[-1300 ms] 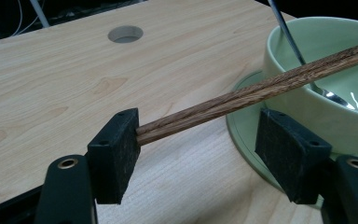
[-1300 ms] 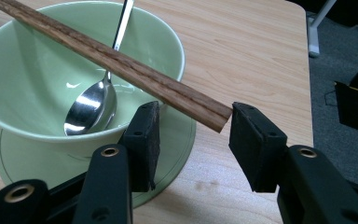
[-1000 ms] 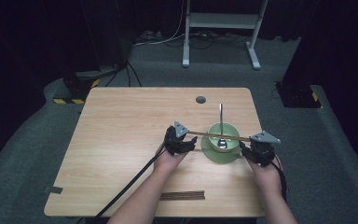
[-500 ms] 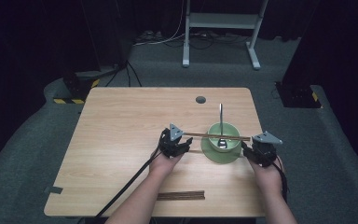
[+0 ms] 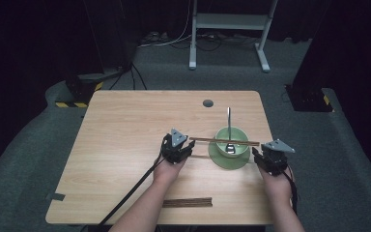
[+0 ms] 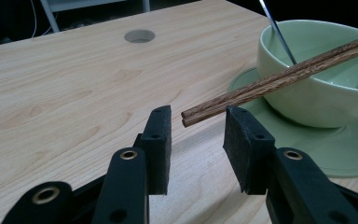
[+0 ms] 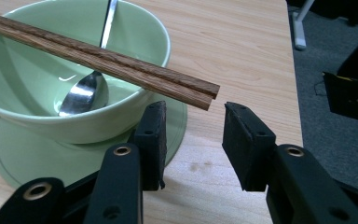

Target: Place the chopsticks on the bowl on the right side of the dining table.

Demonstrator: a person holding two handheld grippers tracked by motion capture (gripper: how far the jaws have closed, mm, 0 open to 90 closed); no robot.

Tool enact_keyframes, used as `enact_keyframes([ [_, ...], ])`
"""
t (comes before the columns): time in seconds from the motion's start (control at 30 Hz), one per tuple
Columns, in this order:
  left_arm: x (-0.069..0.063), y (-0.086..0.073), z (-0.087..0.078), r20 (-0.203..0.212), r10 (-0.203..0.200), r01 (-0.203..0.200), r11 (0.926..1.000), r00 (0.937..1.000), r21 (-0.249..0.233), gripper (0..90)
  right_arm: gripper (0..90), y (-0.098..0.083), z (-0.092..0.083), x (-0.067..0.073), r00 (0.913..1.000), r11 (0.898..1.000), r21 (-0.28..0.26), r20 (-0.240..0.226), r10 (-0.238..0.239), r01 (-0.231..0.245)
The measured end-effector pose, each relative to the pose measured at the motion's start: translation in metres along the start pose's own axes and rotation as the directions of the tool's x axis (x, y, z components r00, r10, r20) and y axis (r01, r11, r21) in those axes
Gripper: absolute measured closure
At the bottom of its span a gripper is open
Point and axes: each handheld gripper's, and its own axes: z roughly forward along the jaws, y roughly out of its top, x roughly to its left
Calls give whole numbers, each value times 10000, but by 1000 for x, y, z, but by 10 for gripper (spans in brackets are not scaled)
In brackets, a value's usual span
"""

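Our left gripper (image 6: pixel 193 140) stands with its jaws spread but lately narrowing, and one end of the wooden chopsticks (image 6: pixel 279 77) hangs just ahead of and between its pads, with clear gaps on both sides. Our right gripper (image 7: pixel 191 140) is likewise spread and has been narrowing, the other end of the chopsticks (image 7: pixel 121 65) just in front of its gap and nearer its left pad, untouched as far as we can see. From above, the pair lies flat across the rim of the green bowl (image 5: pixel 232 140), its long axis running straight from the left gripper (image 5: pixel 176 147) to the right gripper (image 5: pixel 270 157), so each hand is nearest its own end. The bowl sits on a green saucer (image 5: pixel 215 157) with a metal spoon (image 5: pixel 229 130) inside, on the table (image 5: pixel 125 125). We judge that a pinch at each end must meet the sticks squarely across that axis.
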Motion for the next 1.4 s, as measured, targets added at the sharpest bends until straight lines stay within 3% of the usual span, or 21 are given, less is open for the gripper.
enact_keyframes([
  [0.27, 0, 0, 3, 113, -121, 121, 9999, 9999, -5, 665, 660, 1, 2, -3, 9998, 9998, 27, -5, 179, -179],
  [0.57, -7, 0, 4, 139, 43, -42, 10000, 9999, -40, 687, 688, 8, 2, -5, 9999, 10000, 4, -66, 86, -86],
  [0.8, -6, 1, 3, -28, 109, -109, 9999, 9999, 2, 632, 676, 11, 2, -6, 9999, 9999, 1, 26, 150, -150],
  [0.87, -5, -1, 0, 43, -42, 42, 10000, 10000, -28, 623, 675, 11, 2, -6, 9999, 9999, -4, 26, 119, -119],
  [1.03, -1, -4, -6, 163, -329, 329, 9995, 9993, 32, 682, 678, 8, 2, -5, 10000, 10000, 38, -8, 52, -52],
  [1.17, -3, -5, -5, 155, -160, 160, 9999, 9998, -31, 742, 682, 8, 4, -5, 10000, 10000, 94, -15, 31, -31],
  [1.4, -5, -5, -4, 195, -141, 142, 9999, 9997, -30, 749, 688, 8, 2, -6, 9999, 10000, 17, 119, 63, -64],
])
